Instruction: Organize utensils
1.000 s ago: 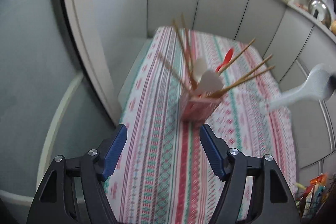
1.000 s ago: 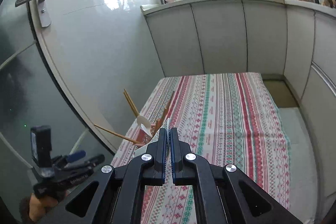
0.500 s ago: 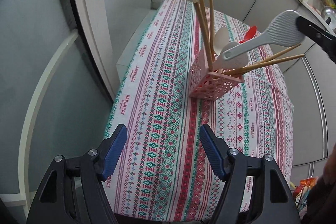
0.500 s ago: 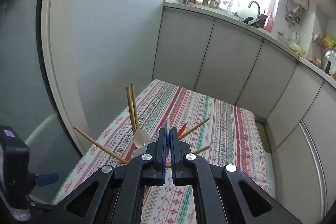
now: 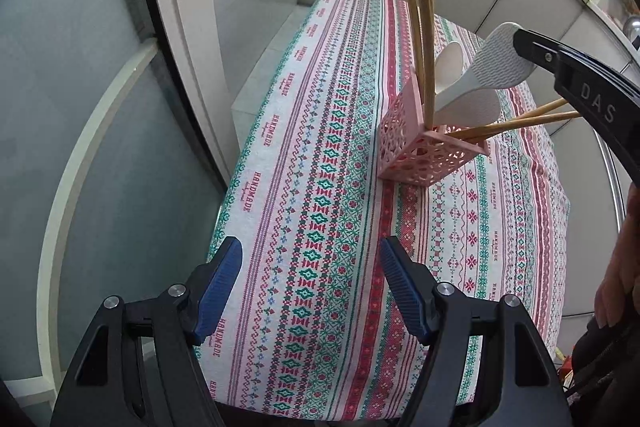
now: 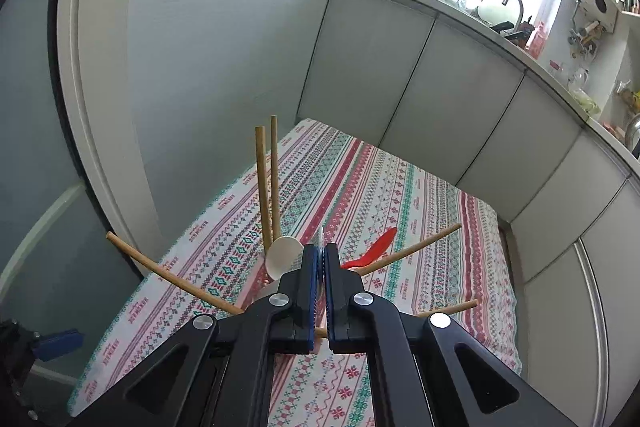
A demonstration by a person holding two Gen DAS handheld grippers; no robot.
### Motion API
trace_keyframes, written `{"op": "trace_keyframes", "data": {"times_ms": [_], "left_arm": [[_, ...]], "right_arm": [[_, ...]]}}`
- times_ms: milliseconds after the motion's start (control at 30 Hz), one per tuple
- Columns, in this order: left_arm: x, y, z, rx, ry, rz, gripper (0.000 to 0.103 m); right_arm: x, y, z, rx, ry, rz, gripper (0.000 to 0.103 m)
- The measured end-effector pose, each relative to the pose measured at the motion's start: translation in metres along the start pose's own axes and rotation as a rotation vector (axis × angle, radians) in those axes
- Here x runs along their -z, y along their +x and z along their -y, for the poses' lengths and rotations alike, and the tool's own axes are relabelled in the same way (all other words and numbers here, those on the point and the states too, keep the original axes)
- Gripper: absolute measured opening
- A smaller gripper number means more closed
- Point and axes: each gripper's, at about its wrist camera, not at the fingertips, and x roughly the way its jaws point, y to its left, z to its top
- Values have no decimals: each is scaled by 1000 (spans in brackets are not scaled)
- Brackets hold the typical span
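Note:
A pink lattice utensil holder point(image 5: 424, 155) stands on the striped tablecloth point(image 5: 320, 187). Several wooden chopsticks point(image 5: 416, 27), a white spoon point(image 5: 450, 61) and a red spoon point(image 6: 376, 249) stick out of it. My right gripper point(image 6: 321, 251) is shut on the head of a white rice paddle point(image 5: 496, 67). The paddle's handle slants down into the holder. In the left wrist view the right gripper point(image 5: 520, 45) comes in from the right. My left gripper point(image 5: 310, 267) hangs open over the table's near part, short of the holder, with nothing between its fingers.
White cabinet fronts point(image 6: 420, 99) run behind and to the right of the table, under a counter with a sink tap point(image 6: 514, 7). A door frame point(image 5: 180, 27) and glass panel stand close on the left. A person's hand point(image 5: 620, 267) shows at the right edge.
My right gripper has carried the rice paddle in from the right to above the holder, and its handle now points into it. The left gripper has tipped further down toward the table.

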Motion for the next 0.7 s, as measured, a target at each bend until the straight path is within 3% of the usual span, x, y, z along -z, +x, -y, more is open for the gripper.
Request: {"op": "trace_keyframes", "data": {"times_ms": [100, 267, 400, 533, 700], "left_arm": [[0, 1, -1, 4, -14, -4, 74], [1, -5, 2, 17, -11, 5, 74], [7, -13, 9, 11, 7, 14, 74], [16, -27, 15, 3, 25, 34, 78], [33, -56, 31, -8, 81, 89, 85]], "right_arm": [[2, -4, 1, -76, 23, 9, 9], [5, -31, 16, -102, 73, 17, 25], [16, -66, 42, -98, 137, 25, 43], [38, -100, 68, -113, 198, 1, 59], [73, -131, 93, -127, 287, -38, 73]]}}
